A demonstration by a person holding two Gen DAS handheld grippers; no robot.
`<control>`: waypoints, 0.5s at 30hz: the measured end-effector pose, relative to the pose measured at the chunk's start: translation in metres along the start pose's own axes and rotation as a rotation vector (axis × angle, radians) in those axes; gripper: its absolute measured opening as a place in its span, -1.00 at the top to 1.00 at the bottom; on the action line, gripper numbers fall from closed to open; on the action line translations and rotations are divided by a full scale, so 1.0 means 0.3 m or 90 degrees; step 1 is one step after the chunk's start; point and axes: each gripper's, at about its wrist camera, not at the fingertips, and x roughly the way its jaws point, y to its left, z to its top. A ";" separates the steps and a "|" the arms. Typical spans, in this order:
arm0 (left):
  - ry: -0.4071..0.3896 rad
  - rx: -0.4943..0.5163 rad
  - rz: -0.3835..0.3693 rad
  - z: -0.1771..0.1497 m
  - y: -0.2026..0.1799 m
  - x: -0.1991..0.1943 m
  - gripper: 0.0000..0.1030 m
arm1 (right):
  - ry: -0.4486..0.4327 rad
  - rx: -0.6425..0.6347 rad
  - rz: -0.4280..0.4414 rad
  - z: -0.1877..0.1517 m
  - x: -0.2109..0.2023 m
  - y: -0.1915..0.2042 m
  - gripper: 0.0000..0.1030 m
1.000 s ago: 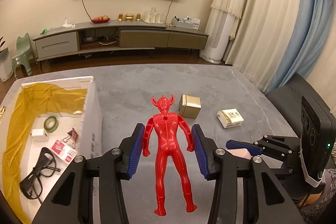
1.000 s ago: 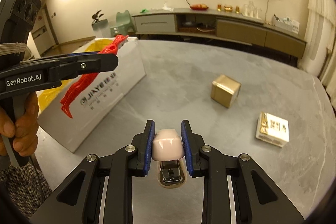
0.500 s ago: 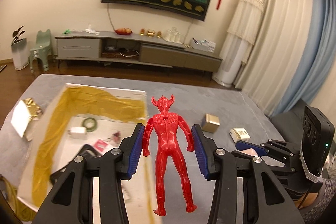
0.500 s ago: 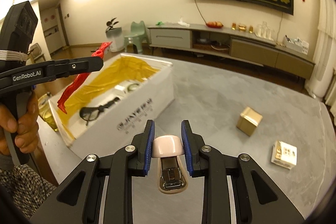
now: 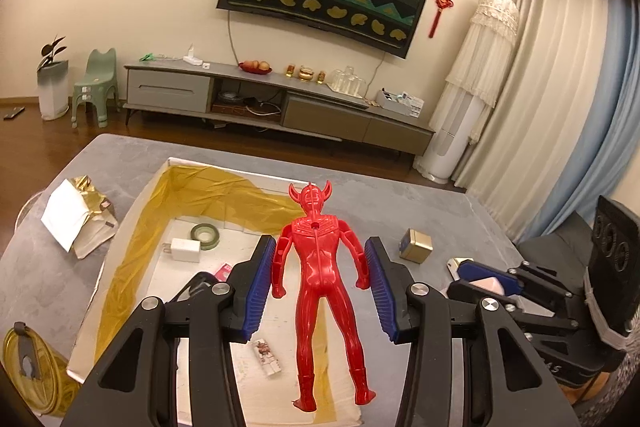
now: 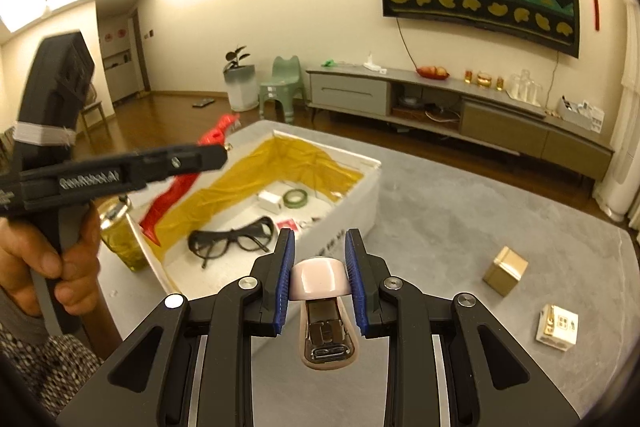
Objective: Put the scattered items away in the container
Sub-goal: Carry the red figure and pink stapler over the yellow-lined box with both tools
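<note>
My left gripper (image 5: 320, 243) is shut on a red horned toy figure (image 5: 320, 279), which hangs upright above the inside of the white box (image 5: 200, 162) lined with gold foil. In the right wrist view the red figure (image 6: 176, 187) hangs over the white box's (image 6: 352, 215) near-left corner, and a hand holds that gripper's handle. My right gripper (image 6: 319, 235) is shut on a pink stapler (image 6: 319, 281), just off the box's front wall. The box holds black glasses (image 6: 232, 241), a green tape roll (image 5: 205, 231) and a white charger (image 5: 182, 249).
A gold cube box (image 6: 505, 270) and a small white-and-gold box (image 6: 557, 327) lie on the grey table to the right. A crumpled foil-backed sheet (image 5: 76, 215) lies left of the box. A yellow jar (image 6: 120, 235) stands by the box's near-left corner.
Both grippers have swung left toward the box. The red figure, earlier over the bare table, now hangs above the box's inside. The stapler has come up to the box's front wall.
</note>
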 end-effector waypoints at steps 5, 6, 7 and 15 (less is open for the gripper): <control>-0.012 -0.015 0.005 0.005 0.039 -0.017 0.09 | -0.005 0.004 0.025 0.027 0.010 0.052 0.47; -0.013 -0.019 0.007 0.004 0.049 -0.017 0.09 | -0.005 0.003 0.031 0.030 0.015 0.067 0.47; -0.013 -0.025 0.008 0.005 0.061 -0.014 0.09 | -0.003 0.002 0.037 0.031 0.021 0.082 0.47; -0.014 -0.060 0.022 0.026 0.145 -0.016 0.09 | 0.014 -0.021 0.064 0.035 0.091 0.202 0.47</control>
